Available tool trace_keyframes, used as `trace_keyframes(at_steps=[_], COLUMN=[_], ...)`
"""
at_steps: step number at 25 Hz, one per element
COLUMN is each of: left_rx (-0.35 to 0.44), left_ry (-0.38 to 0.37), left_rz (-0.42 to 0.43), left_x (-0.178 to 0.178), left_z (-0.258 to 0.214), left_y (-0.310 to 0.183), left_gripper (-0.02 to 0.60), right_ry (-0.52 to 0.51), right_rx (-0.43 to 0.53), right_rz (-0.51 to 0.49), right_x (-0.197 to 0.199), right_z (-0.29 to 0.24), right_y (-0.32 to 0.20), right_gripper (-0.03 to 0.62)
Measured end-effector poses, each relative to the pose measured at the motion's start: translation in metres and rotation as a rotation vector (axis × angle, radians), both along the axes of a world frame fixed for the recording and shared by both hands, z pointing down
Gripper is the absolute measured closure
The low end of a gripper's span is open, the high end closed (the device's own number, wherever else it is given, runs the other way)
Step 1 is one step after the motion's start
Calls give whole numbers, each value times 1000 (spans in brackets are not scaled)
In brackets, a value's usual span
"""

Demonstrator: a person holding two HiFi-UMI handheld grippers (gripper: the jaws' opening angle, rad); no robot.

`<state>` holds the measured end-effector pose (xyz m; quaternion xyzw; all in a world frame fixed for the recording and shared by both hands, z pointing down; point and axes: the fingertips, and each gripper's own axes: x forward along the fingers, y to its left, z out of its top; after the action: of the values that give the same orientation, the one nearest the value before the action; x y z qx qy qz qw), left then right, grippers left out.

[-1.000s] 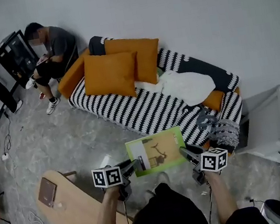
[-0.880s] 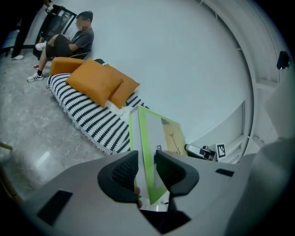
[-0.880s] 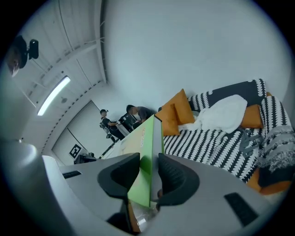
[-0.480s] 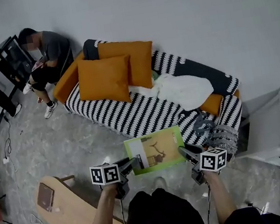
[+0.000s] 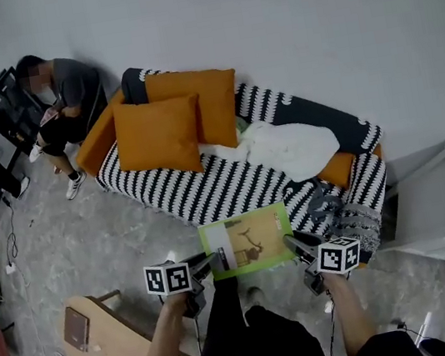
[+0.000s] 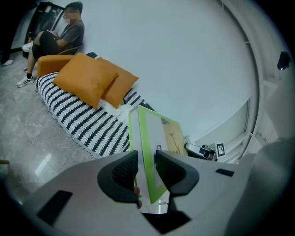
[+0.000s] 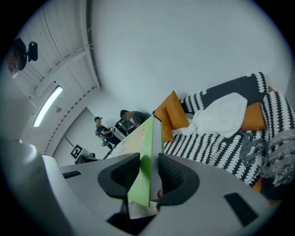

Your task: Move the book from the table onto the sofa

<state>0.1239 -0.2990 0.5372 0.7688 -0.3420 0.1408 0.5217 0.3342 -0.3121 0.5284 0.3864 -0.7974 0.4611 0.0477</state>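
A green-edged book (image 5: 247, 241) hangs flat in the air between my two grippers, just in front of the black-and-white striped sofa (image 5: 232, 181). My left gripper (image 5: 213, 261) is shut on the book's left edge (image 6: 148, 152). My right gripper (image 5: 291, 242) is shut on its right edge (image 7: 145, 170). The wooden table (image 5: 125, 350) lies behind me at the lower left, with a small brown thing (image 5: 76, 329) on it.
Two orange cushions (image 5: 175, 122) and a white cloth (image 5: 295, 145) lie on the sofa, and a grey knitted throw (image 5: 355, 222) hangs over its right arm. A white cabinet (image 5: 429, 202) stands to the right. Two people (image 5: 56, 91) are at the far left by the sofa's end.
Both grippers and the book have moved forward toward the sofa, and the table has slid back. The grip on the book is unchanged.
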Motion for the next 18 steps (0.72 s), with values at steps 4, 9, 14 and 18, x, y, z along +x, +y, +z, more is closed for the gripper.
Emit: trace_keyframes(at_steps=[4, 9, 14, 18], left_rx=[-17, -22, -38, -50], left_ry=[0, 1, 7, 17], left_rz=[30, 73, 118, 149], left_x=[-7, -19, -29, -35], left_z=[9, 14, 18, 22], left_y=[-38, -93, -139, -170], left_gripper=[453, 453, 453, 453], right_ry=[0, 1, 8, 10], right_rx=[-13, -36, -58, -79], right_rz=[33, 73, 115, 142], right_x=[-7, -19, -29, -36], right_z=[7, 14, 17, 21], right_y=[-32, -75, -110, -135], right_gripper=[451, 451, 451, 453])
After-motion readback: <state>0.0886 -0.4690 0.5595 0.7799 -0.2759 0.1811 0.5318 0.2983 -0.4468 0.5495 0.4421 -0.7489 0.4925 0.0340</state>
